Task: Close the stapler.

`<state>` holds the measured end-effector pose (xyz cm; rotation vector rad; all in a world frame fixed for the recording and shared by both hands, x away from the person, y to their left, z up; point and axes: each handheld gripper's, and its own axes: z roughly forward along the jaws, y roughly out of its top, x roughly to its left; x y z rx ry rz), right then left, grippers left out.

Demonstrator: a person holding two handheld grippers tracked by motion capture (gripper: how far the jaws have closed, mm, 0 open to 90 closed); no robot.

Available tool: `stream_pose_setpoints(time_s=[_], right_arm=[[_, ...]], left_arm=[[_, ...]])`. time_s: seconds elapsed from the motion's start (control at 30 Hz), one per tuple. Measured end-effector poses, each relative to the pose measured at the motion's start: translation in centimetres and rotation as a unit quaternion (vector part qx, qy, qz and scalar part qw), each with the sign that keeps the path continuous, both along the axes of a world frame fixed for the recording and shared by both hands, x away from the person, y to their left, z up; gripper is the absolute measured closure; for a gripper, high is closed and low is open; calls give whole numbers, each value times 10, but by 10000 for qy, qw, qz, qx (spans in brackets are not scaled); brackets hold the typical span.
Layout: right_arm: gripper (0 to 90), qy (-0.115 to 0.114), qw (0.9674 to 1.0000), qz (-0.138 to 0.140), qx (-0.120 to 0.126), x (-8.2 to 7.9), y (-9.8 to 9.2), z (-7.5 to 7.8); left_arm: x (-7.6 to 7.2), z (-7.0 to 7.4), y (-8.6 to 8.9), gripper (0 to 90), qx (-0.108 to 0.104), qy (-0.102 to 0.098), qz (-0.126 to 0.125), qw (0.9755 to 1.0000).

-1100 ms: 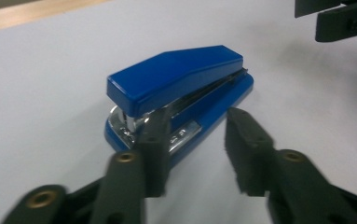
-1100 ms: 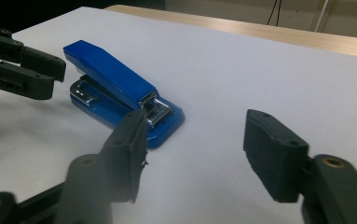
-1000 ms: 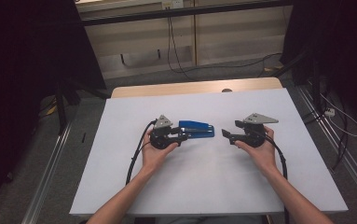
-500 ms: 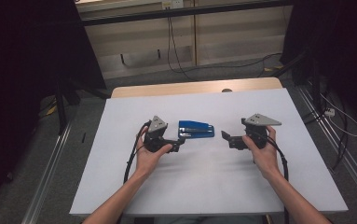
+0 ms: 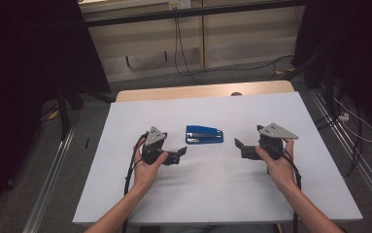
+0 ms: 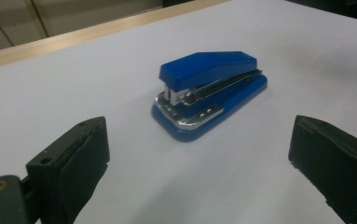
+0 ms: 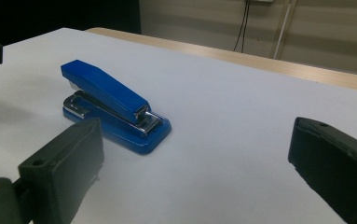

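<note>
A blue stapler [image 5: 204,134] with a chrome inner part lies flat on the white table [image 5: 198,194], between the two hands. My left gripper [image 5: 178,155] stands to its left, a short gap away and pointing at it. Its jaws have just been opening and nothing is between them. In the left gripper view the stapler [image 6: 209,91] lies ahead of the wide-open left gripper [image 6: 199,140]. My right gripper [image 5: 240,149] stands to the stapler's right, also apart from it. Its jaws have just been opening too, and the stapler [image 7: 113,105] lies ahead-left of the right gripper [image 7: 197,140].
A wooden strip [image 5: 203,91] runs along the table's far edge, with a small dark hole [image 5: 236,93] in it. Cables [image 5: 183,53] lie on the floor beyond. Metal rails [image 5: 52,170] flank the table on both sides.
The left gripper has let go of the stapler's left end and drawn back to the left. The stapler lies where it was. The right hand has hardly moved.
</note>
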<state>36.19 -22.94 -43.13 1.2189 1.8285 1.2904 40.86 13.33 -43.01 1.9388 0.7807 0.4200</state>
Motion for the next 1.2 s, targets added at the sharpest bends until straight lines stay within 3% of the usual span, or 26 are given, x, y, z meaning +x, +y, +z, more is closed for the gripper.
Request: stream_pose_setpoints(time_s=[0.3,0.5,0.63,0.9,1.03,1.2], right_arm=[[35,-34,9999,-24,-160,-12,0,-3],[34,-54,10000,-42,-48,-20,-4,-3],[32,-119,9998,-18,-155,-28,-7,-2],[26,-204,9996,-165,-38,-44,-18,0],[27,-226,9995,-222,8,-51,-24,1],[29,-255,9990,-344,90,-58,-29,1]], left_arm=[[-16,2,21,48,-106,15,261,9996],[-26,5,33,49,-207,-109,369,9990],[-33,7,39,49,-202,-171,412,9988],[-44,9,51,49,-286,-203,524,9980],[-52,11,58,41,-263,-398,617,9970],[-60,10,67,40,-286,-377,677,9966]])
